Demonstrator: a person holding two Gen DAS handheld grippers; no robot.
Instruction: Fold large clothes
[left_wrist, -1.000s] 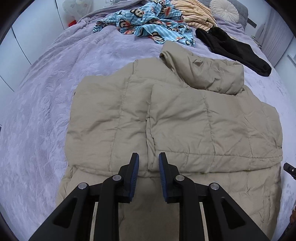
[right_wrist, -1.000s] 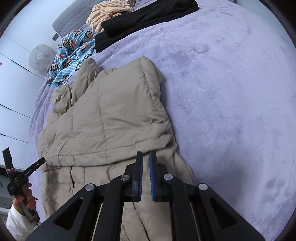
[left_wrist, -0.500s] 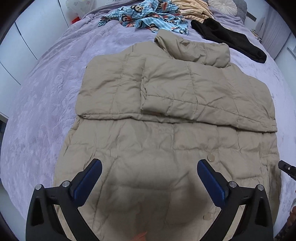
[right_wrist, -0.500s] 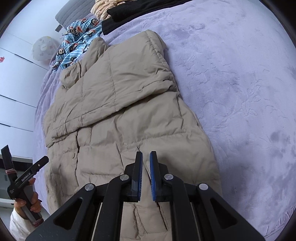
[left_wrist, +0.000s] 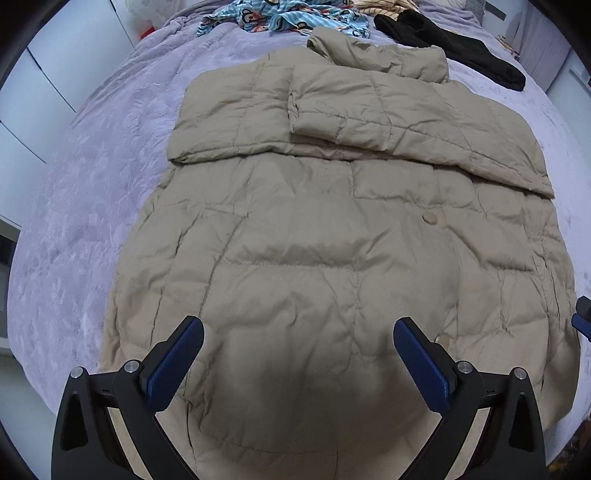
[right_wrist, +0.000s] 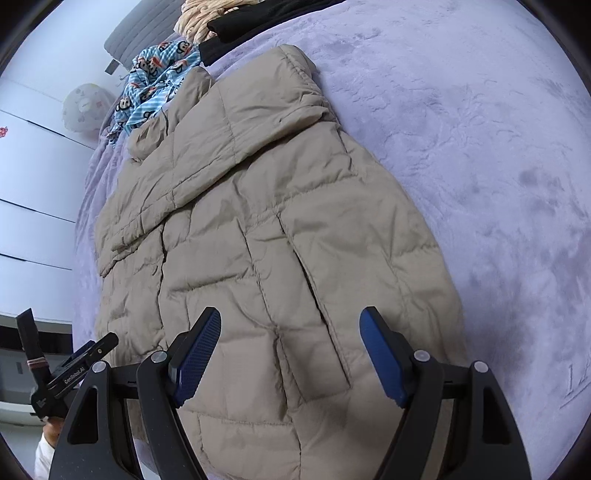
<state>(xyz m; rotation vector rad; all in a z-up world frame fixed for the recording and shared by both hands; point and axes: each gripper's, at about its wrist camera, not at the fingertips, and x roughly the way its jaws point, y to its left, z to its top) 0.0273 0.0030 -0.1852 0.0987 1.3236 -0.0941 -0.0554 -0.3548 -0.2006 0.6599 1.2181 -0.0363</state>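
Note:
A beige quilted jacket (left_wrist: 314, 229) lies flat on the lilac bedspread (left_wrist: 92, 177), its sleeves folded across the chest below the collar. My left gripper (left_wrist: 298, 328) hangs over the jacket's lower half, jaws wide open, nothing between the blue pads. In the right wrist view the same jacket (right_wrist: 258, 229) runs up and left. My right gripper (right_wrist: 291, 317) is above its hem near the right side edge; its jaws are opening and hold no cloth. The left gripper (right_wrist: 70, 365) shows at that view's lower left, in a hand.
Beyond the collar lie a blue monkey-print garment (left_wrist: 284, 18), a black garment (left_wrist: 454, 48) and a striped cream one (right_wrist: 201, 18). White cupboard doors (left_wrist: 40, 99) stand to the left of the bed. Bare bedspread (right_wrist: 480, 147) stretches to the right of the jacket.
Both grippers have drawn back from the folded sleeves toward the hem. The left jaws went from nearly shut to wide open; the right jaws, shut before, now stand apart.

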